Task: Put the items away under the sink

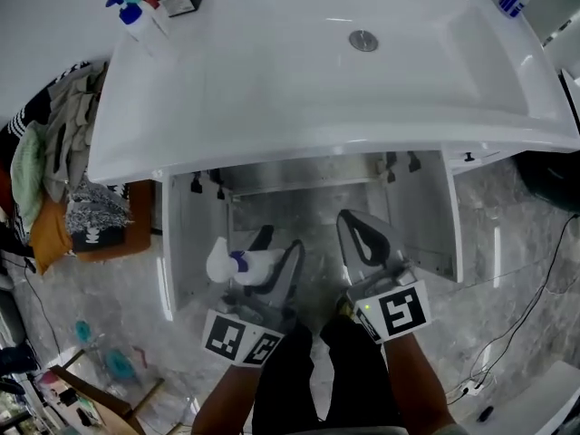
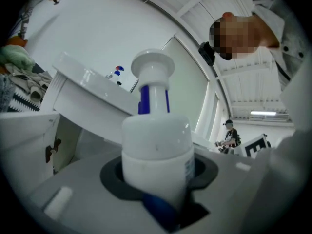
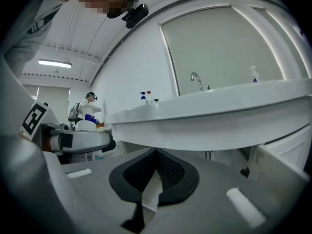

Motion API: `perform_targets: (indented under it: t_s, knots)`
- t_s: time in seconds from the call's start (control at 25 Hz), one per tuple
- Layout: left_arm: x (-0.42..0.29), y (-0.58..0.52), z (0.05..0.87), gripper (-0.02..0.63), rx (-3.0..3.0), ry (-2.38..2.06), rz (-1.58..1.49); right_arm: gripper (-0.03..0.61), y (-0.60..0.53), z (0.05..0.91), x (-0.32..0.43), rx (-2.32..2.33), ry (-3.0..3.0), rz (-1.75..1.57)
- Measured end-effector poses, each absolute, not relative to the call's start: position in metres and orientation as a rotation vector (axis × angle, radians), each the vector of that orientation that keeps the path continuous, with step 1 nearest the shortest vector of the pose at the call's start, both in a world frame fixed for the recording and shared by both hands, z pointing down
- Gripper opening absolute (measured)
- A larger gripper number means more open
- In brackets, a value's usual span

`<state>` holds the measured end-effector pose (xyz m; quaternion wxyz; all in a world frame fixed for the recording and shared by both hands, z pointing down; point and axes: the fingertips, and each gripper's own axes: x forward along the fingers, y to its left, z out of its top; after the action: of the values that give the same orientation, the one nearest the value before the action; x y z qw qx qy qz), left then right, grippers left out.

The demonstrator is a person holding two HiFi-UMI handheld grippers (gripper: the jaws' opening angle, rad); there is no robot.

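White sink top [image 1: 272, 98] bears spray bottles [image 1: 136, 12] at one corner.

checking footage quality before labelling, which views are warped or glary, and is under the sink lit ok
Head view: glare streaks on the white sink, cabinet beneath dimmer but readable. Left gripper view: fisheye, dark corners, pump bottle fairly sharp. Right gripper view: fisheye bows the sink edge.

No legible text, brand or number anywhere. The white pump bottle [image 2: 156, 150] carries a strip of small blue print at its right edge, too blurred to read. The marker cube [image 1: 240, 338] on the left gripper [image 1: 272, 252] and the marker cube [image 1: 399, 311] on the right gripper [image 1: 350, 219] show black-and-white square patterns only, no letters.
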<state>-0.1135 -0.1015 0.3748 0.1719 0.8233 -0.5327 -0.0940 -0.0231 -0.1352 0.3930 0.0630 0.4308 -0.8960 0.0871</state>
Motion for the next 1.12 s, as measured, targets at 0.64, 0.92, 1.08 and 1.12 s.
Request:
perform_targets:
  t_s: [0.64,0.92,1.08,1.12]
  knots:
    - [-0.142,-0.195,0.62,0.206,2.44,-1.63,-0.231,-0.008,-0.234,0.623,-0.055,1.354,-2.803,0.192]
    - [-0.163,-0.243,0.687,0.206,2.462,-1.772,-0.153,-0.008,-0.256,0.678,-0.066,1.344,-2.834,0.139]
    - [-0.17,-0.276,0.718,0.204,2.456,-1.811,-0.065,-0.008,-0.262,0.696,-0.069,1.305,-2.8,0.13]
    - [-0.171,-0.28,0.726,0.205,2.457,-1.805,-0.04,-0.008,-0.261,0.699,-0.067,1.301,-2.797,0.145]
